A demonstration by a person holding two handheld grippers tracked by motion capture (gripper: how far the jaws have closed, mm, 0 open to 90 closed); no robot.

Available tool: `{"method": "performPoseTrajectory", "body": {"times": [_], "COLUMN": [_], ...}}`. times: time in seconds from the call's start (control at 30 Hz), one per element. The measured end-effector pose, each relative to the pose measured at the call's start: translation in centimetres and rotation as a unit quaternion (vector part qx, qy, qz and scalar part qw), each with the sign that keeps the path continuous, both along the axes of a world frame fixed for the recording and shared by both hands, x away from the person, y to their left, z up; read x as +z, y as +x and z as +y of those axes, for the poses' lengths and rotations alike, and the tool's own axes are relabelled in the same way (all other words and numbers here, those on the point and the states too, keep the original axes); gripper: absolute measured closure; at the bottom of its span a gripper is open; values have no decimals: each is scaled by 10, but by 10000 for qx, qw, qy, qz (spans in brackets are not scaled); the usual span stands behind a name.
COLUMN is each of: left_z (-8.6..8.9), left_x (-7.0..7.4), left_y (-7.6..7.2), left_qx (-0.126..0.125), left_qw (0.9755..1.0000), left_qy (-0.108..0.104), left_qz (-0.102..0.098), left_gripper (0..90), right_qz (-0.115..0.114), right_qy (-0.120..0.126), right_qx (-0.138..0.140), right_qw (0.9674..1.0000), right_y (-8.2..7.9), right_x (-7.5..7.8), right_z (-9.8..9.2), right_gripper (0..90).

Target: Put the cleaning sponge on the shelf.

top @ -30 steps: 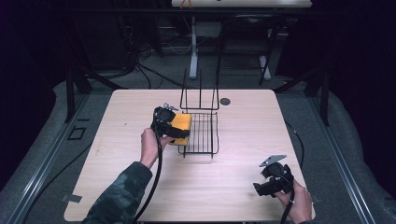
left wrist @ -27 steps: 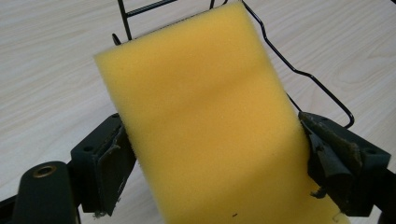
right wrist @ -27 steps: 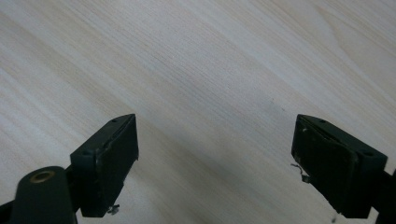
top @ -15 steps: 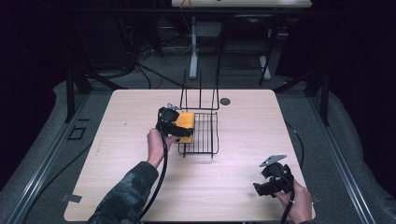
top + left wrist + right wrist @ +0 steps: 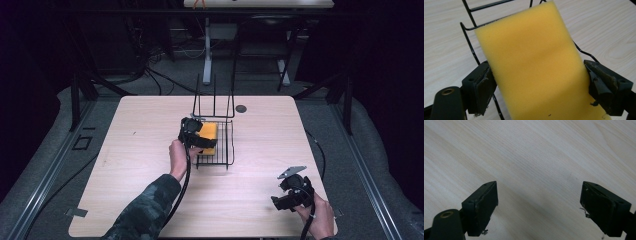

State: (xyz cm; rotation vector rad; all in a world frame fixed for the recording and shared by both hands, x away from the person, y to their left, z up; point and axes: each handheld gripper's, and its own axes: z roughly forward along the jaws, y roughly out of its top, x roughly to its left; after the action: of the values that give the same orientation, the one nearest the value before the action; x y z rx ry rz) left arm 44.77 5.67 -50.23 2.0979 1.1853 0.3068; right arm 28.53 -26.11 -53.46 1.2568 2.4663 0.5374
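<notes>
A: Start with the biggest thing. What are you working over?

B: The table (image 5: 140, 165), pale wood grain, bare where I can see it. I find no brand, label or writing on anything here. On it stands my wire rack (image 5: 220, 145), black, with a low tray part and a tall back of thin rods rising behind.

A: And the thing you carry?

B: The sponge (image 5: 534, 65), a plain yellow foam block, rectangular, with a fine, fuzzy surface and soft edges. Nothing printed on it. In the left gripper view it runs up and away from my jaws, slightly tilted, and the rack's wires cross behind it. From the high view it sits at the rack's left side, over the tray part; whether it touches the wires I cannot tell.

A: Your left gripper (image 5: 196, 136)?

B: Clenched on the sponge. Both pads (image 5: 482, 85) press into its long sides, near its lower end.

A: The right gripper (image 5: 292, 192)?

B: Released, in my hand near the table's front right corner, well apart from the rack. In the right gripper view its jaws stand wide with only bare wood between them.
</notes>
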Motion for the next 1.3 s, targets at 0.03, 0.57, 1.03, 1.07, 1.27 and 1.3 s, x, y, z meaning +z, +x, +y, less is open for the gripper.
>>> {"method": "performPoseTrajectory", "body": {"times": [0.03,0.57,1.03,1.07,1.27,1.3], "left_z": [-2,-20,-27,-27,-26,-26], "left_x": [-2,-12,-19,-19,-20,-19], "left_y": [0,-4,-9,-9,-9,-9], "left_qx": [18,164,122,117,171,170], "left_qw": [10000,9993,9986,9986,9983,9983], "left_qy": [12,285,481,483,535,524], "left_qz": [27,168,165,165,171,172], "left_gripper": [152,150,137,133,93,86], "right_qz": [3,9,23,28,23,19], "right_qy": [1,-10,-29,-21,-28,-21], "right_qx": [3,13,26,27,11,13], "right_qw": [10000,10000,10000,10000,10000,10000], "right_y": [0,0,0,0,0,0], "right_x": [0,0,0,0,0,0], "right_z": [0,0,0,0,0,0], "right_gripper": [144,145,145,145,145,145]}}
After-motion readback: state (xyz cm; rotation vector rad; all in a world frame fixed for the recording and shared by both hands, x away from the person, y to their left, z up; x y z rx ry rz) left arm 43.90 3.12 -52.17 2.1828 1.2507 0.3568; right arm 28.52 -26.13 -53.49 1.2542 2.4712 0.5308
